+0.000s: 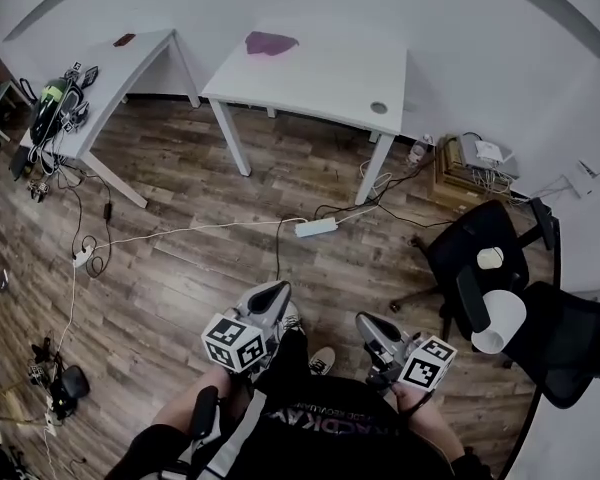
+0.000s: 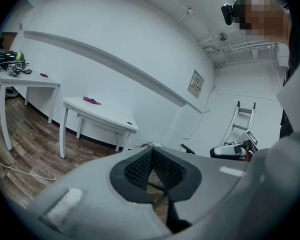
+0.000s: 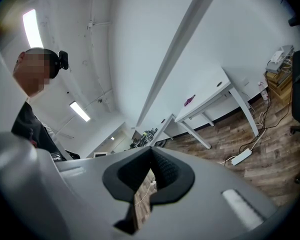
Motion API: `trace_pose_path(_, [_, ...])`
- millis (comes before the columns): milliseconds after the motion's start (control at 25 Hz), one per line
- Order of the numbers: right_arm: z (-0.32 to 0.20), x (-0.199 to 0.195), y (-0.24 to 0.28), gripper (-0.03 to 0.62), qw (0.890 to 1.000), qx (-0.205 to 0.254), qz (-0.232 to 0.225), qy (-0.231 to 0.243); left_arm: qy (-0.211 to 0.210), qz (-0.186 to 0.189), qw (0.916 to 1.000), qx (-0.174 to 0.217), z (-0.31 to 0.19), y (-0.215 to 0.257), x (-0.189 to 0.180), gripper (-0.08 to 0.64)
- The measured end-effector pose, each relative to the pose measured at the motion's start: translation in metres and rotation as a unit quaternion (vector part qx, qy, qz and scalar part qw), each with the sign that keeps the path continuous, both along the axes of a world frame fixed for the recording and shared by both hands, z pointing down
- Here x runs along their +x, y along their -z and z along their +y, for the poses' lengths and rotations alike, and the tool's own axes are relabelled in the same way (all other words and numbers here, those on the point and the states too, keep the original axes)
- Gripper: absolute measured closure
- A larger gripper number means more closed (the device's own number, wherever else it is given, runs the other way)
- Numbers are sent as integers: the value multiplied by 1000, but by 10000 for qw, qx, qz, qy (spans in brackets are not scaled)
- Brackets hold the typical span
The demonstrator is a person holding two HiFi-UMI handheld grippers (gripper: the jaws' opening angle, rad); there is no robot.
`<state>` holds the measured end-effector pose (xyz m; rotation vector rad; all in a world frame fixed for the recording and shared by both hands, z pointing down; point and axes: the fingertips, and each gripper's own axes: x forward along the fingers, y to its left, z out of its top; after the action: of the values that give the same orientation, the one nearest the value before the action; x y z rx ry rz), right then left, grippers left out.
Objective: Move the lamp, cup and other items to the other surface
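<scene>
The lamp [image 1: 500, 320], which I take to be the white shade-like shape, lies on the black office chairs [image 1: 460, 238] at my far right. A small pale cup [image 1: 490, 258] sits just beyond it on the nearer seat. Both are well apart from my grippers, which hang close to my body. The left gripper [image 1: 278, 290] and right gripper [image 1: 366, 322] each have their pads pressed together with nothing between them. To do this step well, I think I should turn right and open the right jaws wide before reaching. I'd take the lamp by something firm, not by the shade, then carry it to the white table [image 1: 320, 78] beside the purple cloth [image 1: 270, 42]. I can't make out the lamp's base or stem, how it rests between the seats, or whether the cup holds anything. Neither gripper view shows them.
</scene>
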<state>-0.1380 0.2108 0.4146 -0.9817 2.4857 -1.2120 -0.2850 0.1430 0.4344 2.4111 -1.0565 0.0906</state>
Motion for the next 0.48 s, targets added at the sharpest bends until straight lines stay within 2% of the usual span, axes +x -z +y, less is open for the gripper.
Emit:
trace_pose_path(280, [-8, 22, 14, 589, 9997, 169, -32, -179, 69, -134, 9999, -40, -17, 4, 9, 554])
trace_pose_path(480, [1, 27, 15, 589, 9995, 175, -51, -245, 34, -154, 9995, -282, -5, -4, 9, 554])
